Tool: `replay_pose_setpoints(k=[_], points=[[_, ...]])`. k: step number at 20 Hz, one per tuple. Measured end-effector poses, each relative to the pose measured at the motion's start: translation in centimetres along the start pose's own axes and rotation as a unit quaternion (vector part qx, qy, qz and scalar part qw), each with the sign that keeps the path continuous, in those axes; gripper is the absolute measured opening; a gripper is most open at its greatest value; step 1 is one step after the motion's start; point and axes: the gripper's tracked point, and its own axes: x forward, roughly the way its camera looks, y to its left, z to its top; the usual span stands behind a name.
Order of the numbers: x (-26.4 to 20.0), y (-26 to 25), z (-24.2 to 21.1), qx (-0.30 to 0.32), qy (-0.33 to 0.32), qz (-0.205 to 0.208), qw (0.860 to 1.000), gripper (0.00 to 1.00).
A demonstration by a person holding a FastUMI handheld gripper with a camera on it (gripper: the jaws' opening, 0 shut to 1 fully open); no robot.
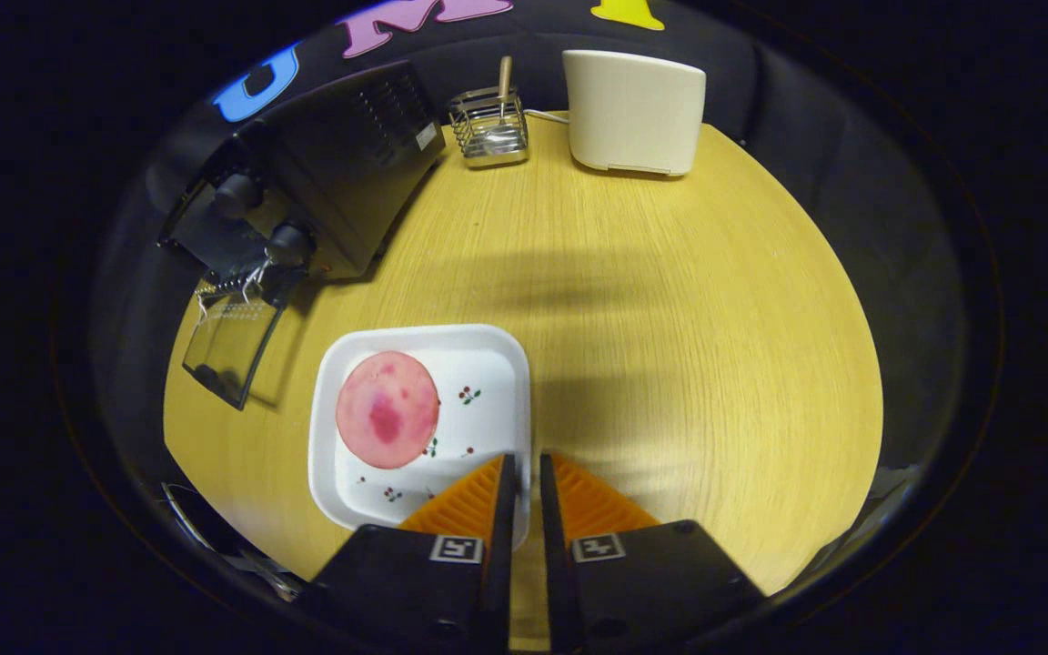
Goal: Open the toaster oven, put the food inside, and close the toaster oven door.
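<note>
Food: a round, flat pink slice (387, 408) with a darker red blotch near its middle, mottled, lying flat on the plate's left half.
Plate: white, square with rounded corners (488, 364), small red cherry sprigs printed on the bare right part; sits on the desk just ahead of the jaws and to their left.
Toaster oven: black box (342, 173) at the far left of the desk, turned at an angle, two round knobs on its front panel, vent slots on top.
Oven door: glass door (231, 346) hangs open, dropped down toward the desk edge, a wire rack edge showing at the opening.
Gripper: the gripper (524, 478) hovers low over the near side of the desk; jaws closed to a thin slit, nothing between them; the left finger overlaps the plate's near right corner, contact cannot be told.
Desk: light yellow wood grain (670, 318), rounded outline, soft shadows across the middle.
Far edge: a small wire basket (489, 127) with a wooden handle sticking up; beside it, to the right, a cream-white rounded appliance (635, 111).
Room: dark cloth wall behind the desk.
</note>
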Motion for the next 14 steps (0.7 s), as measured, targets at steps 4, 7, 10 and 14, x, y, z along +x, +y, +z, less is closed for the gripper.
replay_pose_setpoints(k=[4,7,10,14], points=[[-1.0,0.06,0.14,0.049,-0.004,0.038,0.998,0.09],[-0.91,0.21,0.02,0.063,0.007,0.071,0.995,0.06],[-0.79,0.17,0.18,0.096,0.016,0.094,0.991,0.06],[-1.01,0.35,-0.24,0.189,0.038,0.116,0.974,0.05]])
